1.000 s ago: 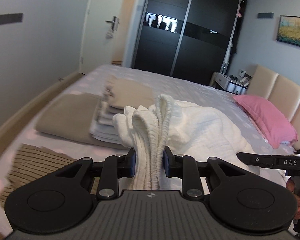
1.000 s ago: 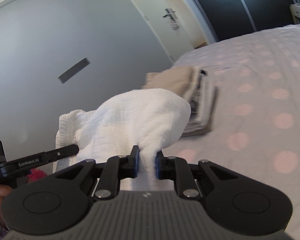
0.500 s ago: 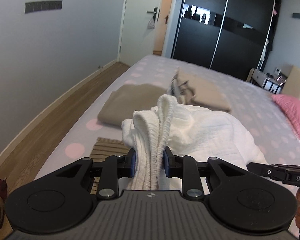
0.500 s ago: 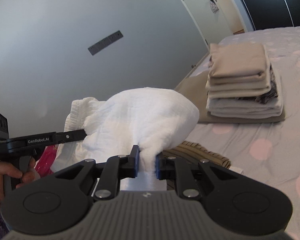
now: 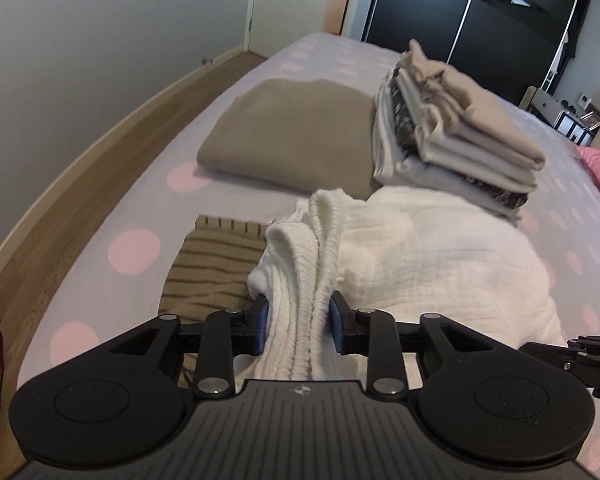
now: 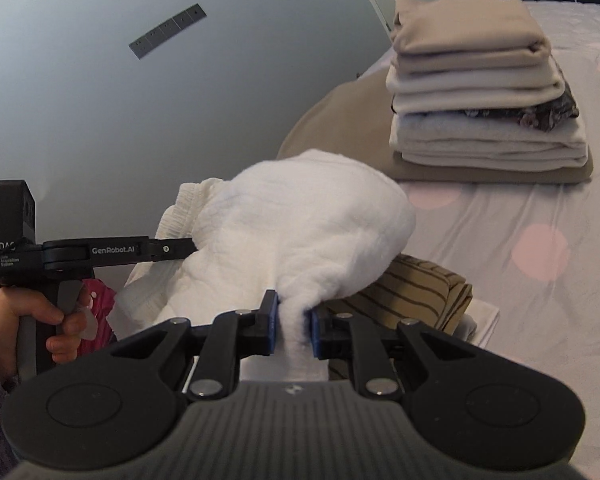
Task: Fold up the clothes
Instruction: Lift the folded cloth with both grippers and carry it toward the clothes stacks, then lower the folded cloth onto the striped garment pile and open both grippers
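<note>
A person's hand (image 6: pixel 40 320) grips the upright handle of the left hand-held gripper (image 5: pixel 299 326), whose fingers run level into the bunched elastic waistband of a crinkled white cotton garment (image 5: pixel 420 264) and are clamped on it. The right hand-held gripper (image 6: pixel 293 324) is likewise closed on a pinched fold at the garment's other end, so the cloth hangs slung between the two tools above the bed (image 5: pixel 236 196), billowing up just ahead of both sets of fingers.

Directly beyond and beneath the left tool lies a folded tan piece with dark stripes (image 5: pixel 216 260), partly covered by the white fabric; in the right wrist view it shows just past the right tool's fingers. Farther ahead, a flat taupe folded blanket (image 5: pixel 296 136) rests on the lilac sheet with pink dots, and a tall stack of folded beige, grey and patterned clothes (image 6: pixel 480 92) sits on its far-right part, well beyond the held garment.
</note>
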